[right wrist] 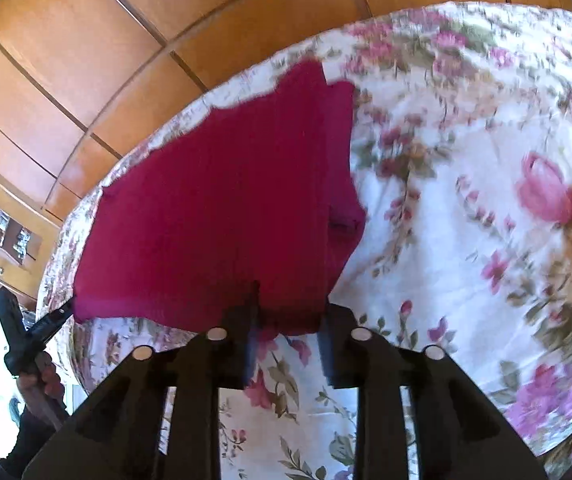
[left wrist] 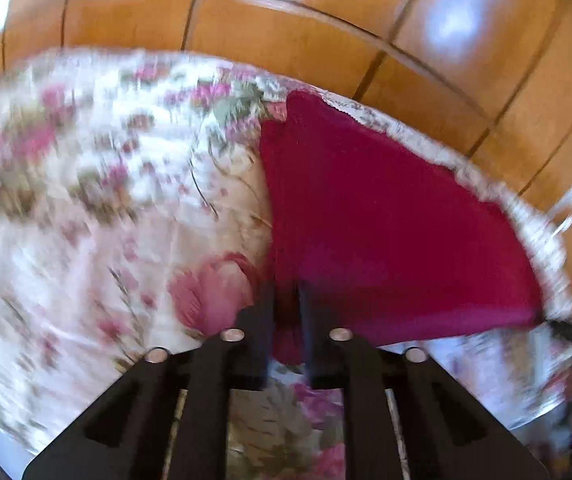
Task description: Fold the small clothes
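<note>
You have the crimson garment pinched at two near corners, one per tool, and that is why its near hem hangs taut between them instead of sagging. Its far end lies on the floral bedspread, close to the edge by the wooden wardrobe doors. The left gripper has its fingers nearly together with a fold of red cloth bunched between them: clamped on fabric. The right gripper shows a wider gap, cloth draped across both tips; it looks to be gripping the hem, but motion blur keeps that a judgement. From the right wrist view, the other tool meets the hem's far corner. Holding both corners level likely sets you up to carry this edge over for a fold; watch for a corner slipping out
</note>
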Demonstrator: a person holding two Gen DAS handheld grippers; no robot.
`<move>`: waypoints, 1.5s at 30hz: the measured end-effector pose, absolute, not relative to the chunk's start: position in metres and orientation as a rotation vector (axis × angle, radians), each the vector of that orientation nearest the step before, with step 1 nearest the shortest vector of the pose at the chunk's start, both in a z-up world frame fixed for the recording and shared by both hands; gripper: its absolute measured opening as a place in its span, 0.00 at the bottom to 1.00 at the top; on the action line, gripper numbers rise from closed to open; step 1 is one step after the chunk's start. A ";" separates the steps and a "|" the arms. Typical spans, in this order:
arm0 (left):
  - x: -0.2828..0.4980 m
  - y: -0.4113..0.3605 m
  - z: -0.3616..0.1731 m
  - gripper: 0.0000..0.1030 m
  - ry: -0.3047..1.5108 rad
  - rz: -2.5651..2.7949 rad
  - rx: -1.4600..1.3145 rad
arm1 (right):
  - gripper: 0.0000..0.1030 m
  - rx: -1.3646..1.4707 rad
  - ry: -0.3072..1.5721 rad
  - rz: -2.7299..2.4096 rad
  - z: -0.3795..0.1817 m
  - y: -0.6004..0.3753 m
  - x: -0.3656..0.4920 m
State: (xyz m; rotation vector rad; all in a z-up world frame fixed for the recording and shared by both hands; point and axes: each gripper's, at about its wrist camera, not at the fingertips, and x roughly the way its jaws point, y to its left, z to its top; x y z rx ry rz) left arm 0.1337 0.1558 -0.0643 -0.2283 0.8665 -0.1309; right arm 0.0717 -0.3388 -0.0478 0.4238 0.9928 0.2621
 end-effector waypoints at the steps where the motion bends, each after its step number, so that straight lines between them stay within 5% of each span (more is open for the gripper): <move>1: 0.134 0.153 -0.064 0.09 0.869 -0.131 -0.197 | 0.19 0.411 0.978 0.259 -0.044 -0.341 0.072; 10: 0.129 0.142 -0.068 0.09 0.872 -0.092 -0.085 | 0.18 0.335 1.011 0.203 -0.068 -0.346 0.072; 12: 0.127 0.142 -0.062 0.09 0.864 -0.071 -0.110 | 0.28 0.325 1.007 0.206 -0.068 -0.345 0.070; 14: 0.123 0.139 -0.055 0.09 0.853 -0.046 -0.116 | 0.50 0.341 1.004 0.209 -0.066 -0.349 0.067; 18: 0.117 0.132 -0.041 0.09 0.814 -0.023 -0.112 | 0.65 0.361 0.981 0.195 -0.055 -0.357 0.064; 20: 0.117 0.126 -0.037 0.33 0.811 -0.017 -0.097 | 0.72 0.388 0.967 0.189 -0.051 -0.360 0.065; 23: 0.117 0.121 -0.031 0.36 0.789 -0.025 -0.094 | 0.80 0.455 0.932 0.197 -0.042 -0.367 0.073; 45: 0.131 0.092 -0.039 0.36 0.819 -0.043 -0.053 | 0.90 0.649 0.974 0.269 -0.074 -0.378 0.137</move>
